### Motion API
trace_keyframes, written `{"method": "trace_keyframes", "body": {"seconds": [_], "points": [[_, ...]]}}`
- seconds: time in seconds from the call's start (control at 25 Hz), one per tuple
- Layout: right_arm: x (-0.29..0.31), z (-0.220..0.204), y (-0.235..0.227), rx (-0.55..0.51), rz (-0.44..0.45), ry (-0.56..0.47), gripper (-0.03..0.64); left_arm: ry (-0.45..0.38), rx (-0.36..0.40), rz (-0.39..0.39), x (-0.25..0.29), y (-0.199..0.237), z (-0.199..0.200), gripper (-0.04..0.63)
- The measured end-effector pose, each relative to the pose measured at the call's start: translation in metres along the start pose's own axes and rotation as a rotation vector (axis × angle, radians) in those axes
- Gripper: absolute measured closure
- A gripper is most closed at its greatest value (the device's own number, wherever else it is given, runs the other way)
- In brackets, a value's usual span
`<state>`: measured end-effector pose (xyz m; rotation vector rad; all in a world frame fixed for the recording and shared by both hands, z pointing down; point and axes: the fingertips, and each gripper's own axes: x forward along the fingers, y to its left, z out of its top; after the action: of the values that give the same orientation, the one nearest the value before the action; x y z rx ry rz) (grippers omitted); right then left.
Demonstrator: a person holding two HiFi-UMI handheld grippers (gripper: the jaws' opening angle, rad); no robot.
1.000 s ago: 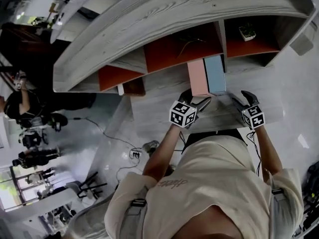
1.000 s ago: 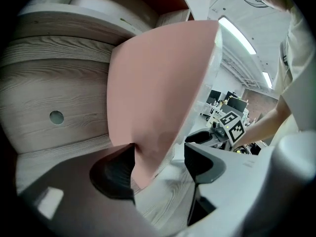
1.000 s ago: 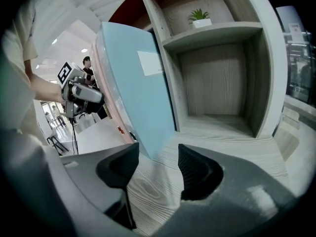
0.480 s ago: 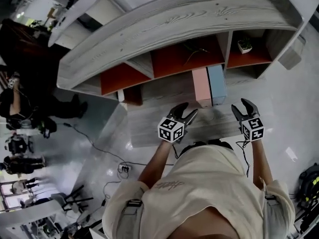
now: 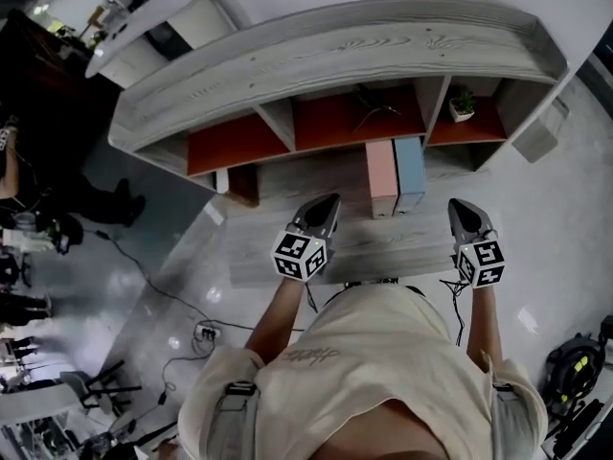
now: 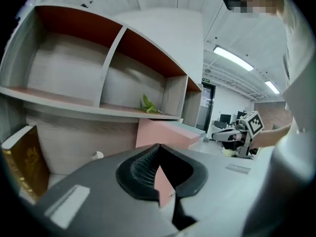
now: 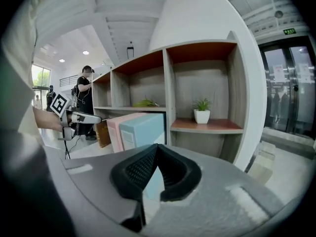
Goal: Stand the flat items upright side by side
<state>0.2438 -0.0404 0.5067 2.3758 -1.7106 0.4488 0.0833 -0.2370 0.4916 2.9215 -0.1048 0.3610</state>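
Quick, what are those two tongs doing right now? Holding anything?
Left tongs: just closed, holding nothing.
Right tongs: just closed, holding nothing.

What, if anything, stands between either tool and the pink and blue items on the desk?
Nothing visible. The pink item and blue item stand upright, side by side; only bare desk lies between them and the left tool and right tool, both shut and empty.
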Motion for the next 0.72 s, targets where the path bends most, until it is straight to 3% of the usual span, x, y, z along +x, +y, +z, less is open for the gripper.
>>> {"method": "trace_keyframes", "body": {"seconds": [0.36, 0.72], "points": [[-0.008, 0.079, 0.004, -0.032, 0.012, -0.155, 0.615, -0.006, 0.015, 0.021, 0.002, 0.013, 0.057, 0.584], [0.007, 0.147, 0.021, -0.073, 0.069, -0.245, 0.615, -0.101, 0.089, 0.079, -0.002, 0.017, 0.116, 0.583]]}}
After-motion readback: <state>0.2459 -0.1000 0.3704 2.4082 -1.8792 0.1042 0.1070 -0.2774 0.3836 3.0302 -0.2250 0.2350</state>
